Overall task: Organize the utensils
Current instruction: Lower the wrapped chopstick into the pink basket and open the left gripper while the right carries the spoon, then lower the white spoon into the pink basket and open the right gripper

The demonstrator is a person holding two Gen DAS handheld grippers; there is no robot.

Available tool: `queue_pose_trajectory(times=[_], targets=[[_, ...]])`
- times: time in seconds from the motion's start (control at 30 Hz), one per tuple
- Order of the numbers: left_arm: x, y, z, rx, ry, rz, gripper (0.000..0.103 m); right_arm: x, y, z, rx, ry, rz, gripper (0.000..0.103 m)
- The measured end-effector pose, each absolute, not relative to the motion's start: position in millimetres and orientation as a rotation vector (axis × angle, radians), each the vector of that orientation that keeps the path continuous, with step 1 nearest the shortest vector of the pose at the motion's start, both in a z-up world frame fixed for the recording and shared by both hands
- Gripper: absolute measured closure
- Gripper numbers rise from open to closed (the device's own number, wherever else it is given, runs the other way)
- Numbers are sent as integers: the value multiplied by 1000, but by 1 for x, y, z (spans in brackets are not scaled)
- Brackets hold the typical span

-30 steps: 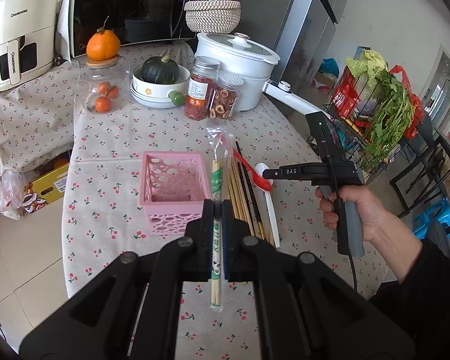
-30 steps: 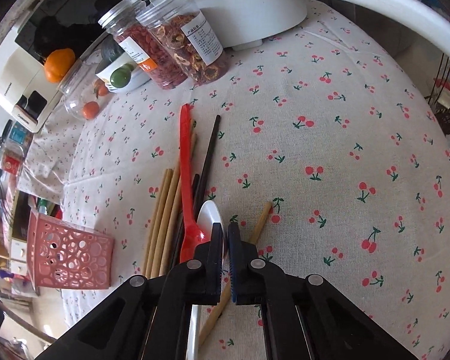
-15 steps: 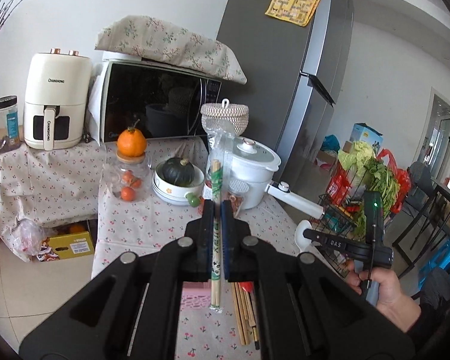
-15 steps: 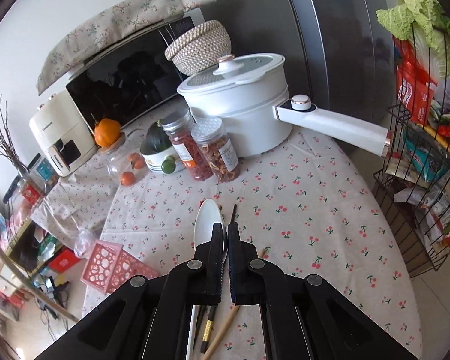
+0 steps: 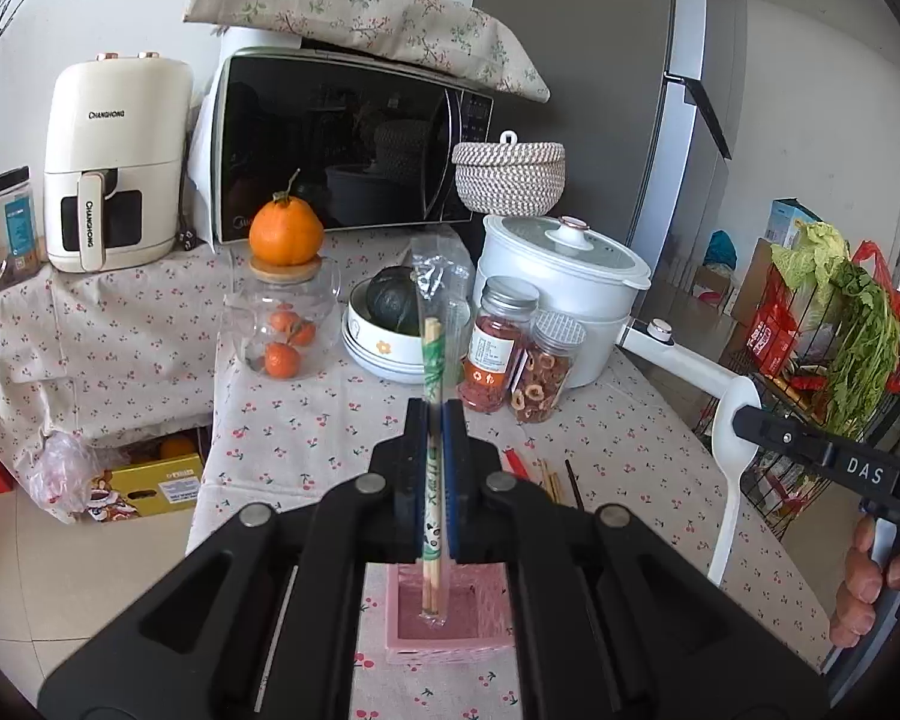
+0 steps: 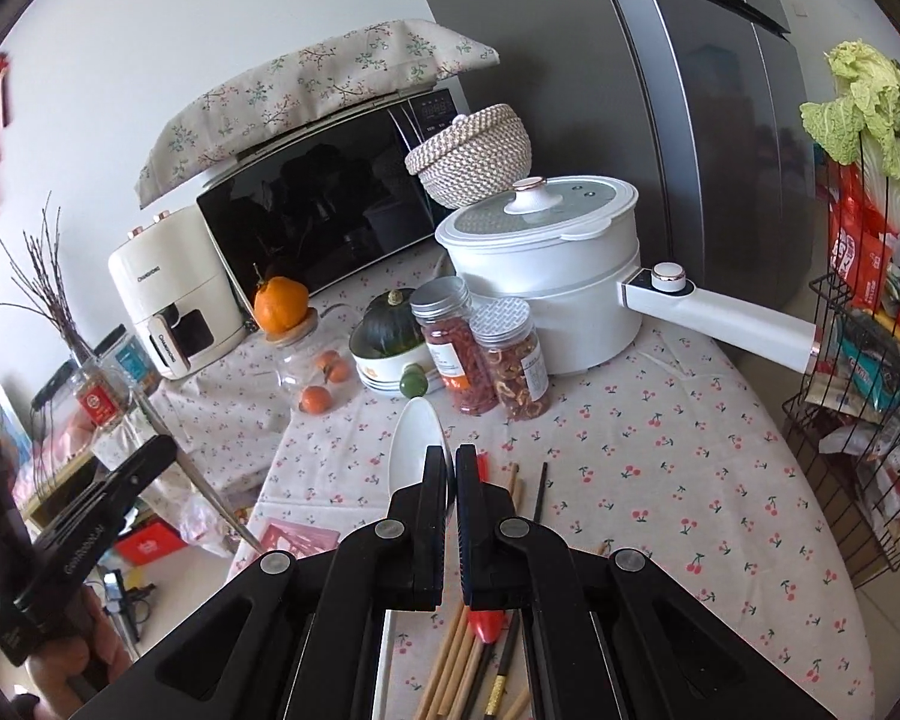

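- My left gripper is clamped on a pair of wrapped chopsticks, which stand upright between the jaws with the clear wrapper sticking up above them.
- A second ago I held those chopsticks low over the table, looking down at the pink basket from behind it. Now the lower tip hangs right over the basket's open top; I cannot tell whether it touches the bottom.
- My view has tilted up since then: the microwave, the air fryer and the white pot fill the far side, where before I saw mostly tablecloth.
- My right gripper is pinched shut on a white spoon, whose bowl points up and away from me.
- A second ago that spoon lay on the table among the other utensils. Now it is lifted clear of the cloth, and from the left camera it hangs in the air at the right, handle down.
- The red spoon, the bare wooden chopsticks and the dark chopsticks lie where they did on the cherry-print tablecloth, beneath my right gripper.
- The two spice jars stand near the pot, unchanged.
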State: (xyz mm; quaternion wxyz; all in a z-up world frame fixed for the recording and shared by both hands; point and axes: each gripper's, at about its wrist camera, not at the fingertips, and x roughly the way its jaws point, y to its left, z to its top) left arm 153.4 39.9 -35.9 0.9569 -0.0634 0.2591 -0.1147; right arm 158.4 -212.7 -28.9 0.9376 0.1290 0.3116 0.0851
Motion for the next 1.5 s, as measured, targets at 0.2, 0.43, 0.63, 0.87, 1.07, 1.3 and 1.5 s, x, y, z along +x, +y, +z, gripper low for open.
queue_pose_trajectory(times=[0.2, 0.43, 0.63, 0.87, 1.07, 1.3, 1.5], targets=[[154, 36, -43, -108, 562, -222, 97, 155, -199, -28, 238, 620, 197, 100], [138, 42, -30, -115, 568, -206, 44, 150, -187, -19, 267, 561, 220, 100], [123, 64, -20, -134, 604, -127, 20, 151, -162, -9, 283, 491, 258, 99], [125, 87, -37, -162, 725, -47, 10, 161, -124, -11, 228, 413, 223, 99], [126, 92, -49, -180, 795, -51, 10, 181, -116, -33, 184, 413, 118, 99], [129, 93, -54, -178, 815, -35, 10, 193, -96, -60, 121, 531, 202, 98], [131, 91, -59, -211, 852, -60, 10, 193, -108, -56, 181, 615, 294, 60]])
